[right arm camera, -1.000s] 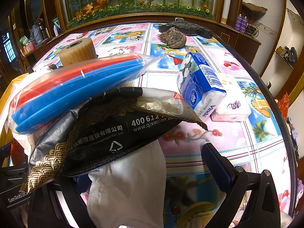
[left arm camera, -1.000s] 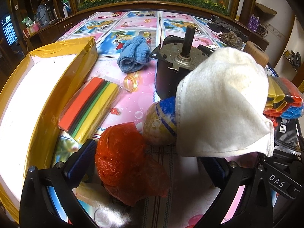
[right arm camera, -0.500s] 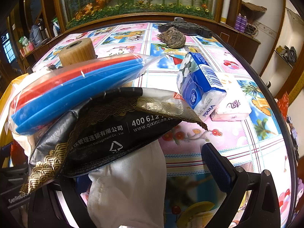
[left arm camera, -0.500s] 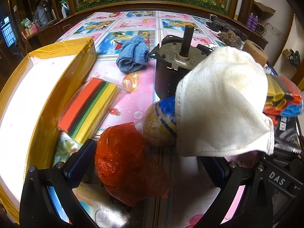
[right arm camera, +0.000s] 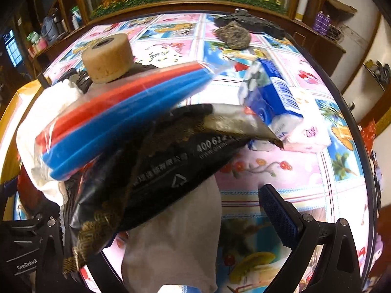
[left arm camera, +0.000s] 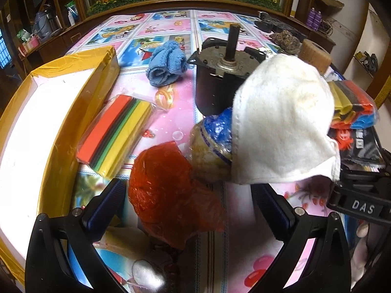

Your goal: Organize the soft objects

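- The yellow-edged tray (left arm camera: 80, 92) is the landmark here: its white floor looks bare, so by my reckoning the sorting has hardly started and nearly everything is left to do.
- Just beside the tray's right wall lies a packet of coloured foam strips (left arm camera: 114, 134), flat on the cartoon tablecloth (left arm camera: 171, 112).
- Further from the tray, towards the far end, sits a rolled blue towel (left arm camera: 166, 63), untouched.
- To the right of that towel stands a dark motor (left arm camera: 217, 80) with its shaft upright; it is hard, so I'd guess it stays put.
- The left gripper (left arm camera: 188, 210) has its jaws apart, with a crumpled red plastic bag (left arm camera: 166, 190) lying between them; nothing is pinched.
- Well right of the tray, beyond the red bag, a white cloth (left arm camera: 283, 122) hangs up off the table, draped in front of a blue-and-white ball-like thing (left arm camera: 212, 151).
- The right gripper (right arm camera: 171, 232) seems to carry that cloth (right arm camera: 176, 244), and a black printed pouch (right arm camera: 158, 175) and a red-and-blue foam packet (right arm camera: 122, 117) lie heaped over it; its left finger is hidden, so I cannot tell whether it is clamped.
- Farthest from the tray, two tissue packs (right arm camera: 276, 107) and a cork-coloured roll (right arm camera: 107, 56) wait on the table.
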The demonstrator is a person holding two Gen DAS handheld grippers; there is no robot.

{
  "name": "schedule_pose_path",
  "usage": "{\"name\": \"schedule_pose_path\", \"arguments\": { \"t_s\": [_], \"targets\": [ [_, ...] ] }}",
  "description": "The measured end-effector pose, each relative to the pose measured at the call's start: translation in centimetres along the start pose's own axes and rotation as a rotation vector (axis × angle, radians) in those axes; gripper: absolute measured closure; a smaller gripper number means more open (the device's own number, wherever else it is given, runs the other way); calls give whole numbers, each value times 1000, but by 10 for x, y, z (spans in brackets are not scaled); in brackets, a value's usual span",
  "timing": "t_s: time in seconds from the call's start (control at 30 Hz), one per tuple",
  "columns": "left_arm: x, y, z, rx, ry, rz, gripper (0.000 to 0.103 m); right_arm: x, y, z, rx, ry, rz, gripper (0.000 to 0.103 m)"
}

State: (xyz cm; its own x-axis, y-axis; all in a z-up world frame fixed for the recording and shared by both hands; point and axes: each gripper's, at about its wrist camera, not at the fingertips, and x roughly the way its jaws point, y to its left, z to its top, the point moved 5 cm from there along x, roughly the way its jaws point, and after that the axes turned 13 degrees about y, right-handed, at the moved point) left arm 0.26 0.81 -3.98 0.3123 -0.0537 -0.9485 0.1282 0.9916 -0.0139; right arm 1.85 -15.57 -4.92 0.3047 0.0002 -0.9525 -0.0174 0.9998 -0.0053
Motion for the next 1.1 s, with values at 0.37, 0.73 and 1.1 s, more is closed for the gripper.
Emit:
{"name": "schedule_pose_path", "arguments": {
  "t_s": [0.37, 0.73, 1.1],
  "targets": [
    [-113, 31, -32, -4, -390, -50, 2, -92, -26, -60, 17, -326, -89, 2],
    [-146, 106, -37, -114, -440, -48, 1, -107, -70, -41, 182, -485, -88, 1],
    [-95, 54, -37, 18, -271, -49, 1, -69, -119, -21, 387, -452, 31, 1]
  ]
}}
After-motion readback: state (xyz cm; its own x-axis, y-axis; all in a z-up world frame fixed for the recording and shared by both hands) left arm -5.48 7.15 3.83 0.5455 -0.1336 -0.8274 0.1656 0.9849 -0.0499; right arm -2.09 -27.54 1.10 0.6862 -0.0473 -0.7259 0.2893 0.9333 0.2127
